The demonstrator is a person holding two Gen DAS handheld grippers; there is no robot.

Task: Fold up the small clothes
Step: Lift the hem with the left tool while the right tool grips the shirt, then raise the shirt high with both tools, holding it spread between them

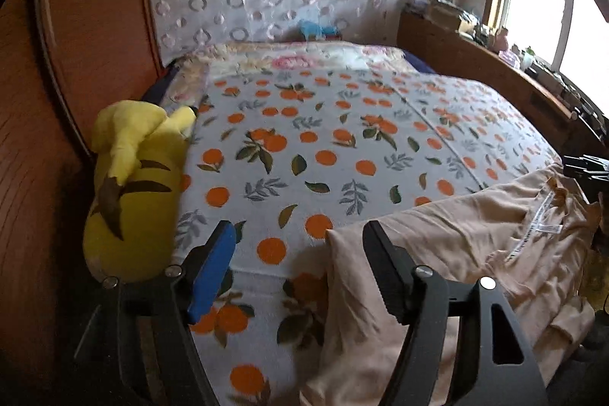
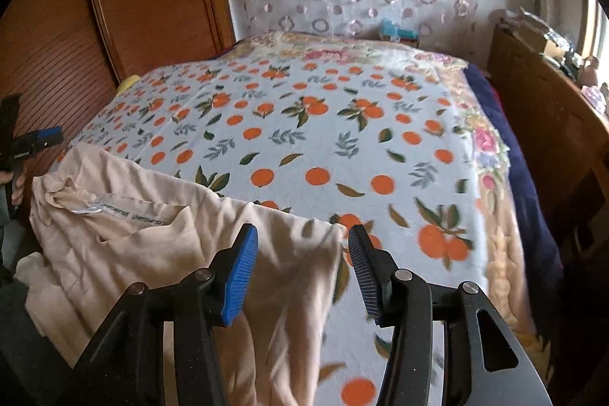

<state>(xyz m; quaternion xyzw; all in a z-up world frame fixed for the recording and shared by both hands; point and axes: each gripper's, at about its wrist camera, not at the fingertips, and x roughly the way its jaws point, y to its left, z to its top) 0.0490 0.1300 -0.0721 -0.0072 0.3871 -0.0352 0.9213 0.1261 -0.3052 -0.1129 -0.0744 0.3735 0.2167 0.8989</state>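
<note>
Both my grippers, left gripper [image 1: 297, 269] and right gripper [image 2: 302, 273], gape wide, holding nothing. Beige garment [image 1: 456, 253] lies rumpled at the near edge of the orange-print blanket [image 1: 304, 147], part hanging off the edge. Risk: pinching blanket with cloth, or dragging it off the bed. Plush toy [image 1: 133, 185] crowds the left; plenty of open blanket ahead.

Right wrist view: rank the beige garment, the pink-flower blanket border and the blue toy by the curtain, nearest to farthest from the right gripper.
From the right gripper, which is open:
1. Beige garment, directly under the fingers and spreading left over the bed's near edge.
2. Pink-flower blanket border, right side, midway up the bed.
3. Blue toy, at the far end against the curtain.
</note>
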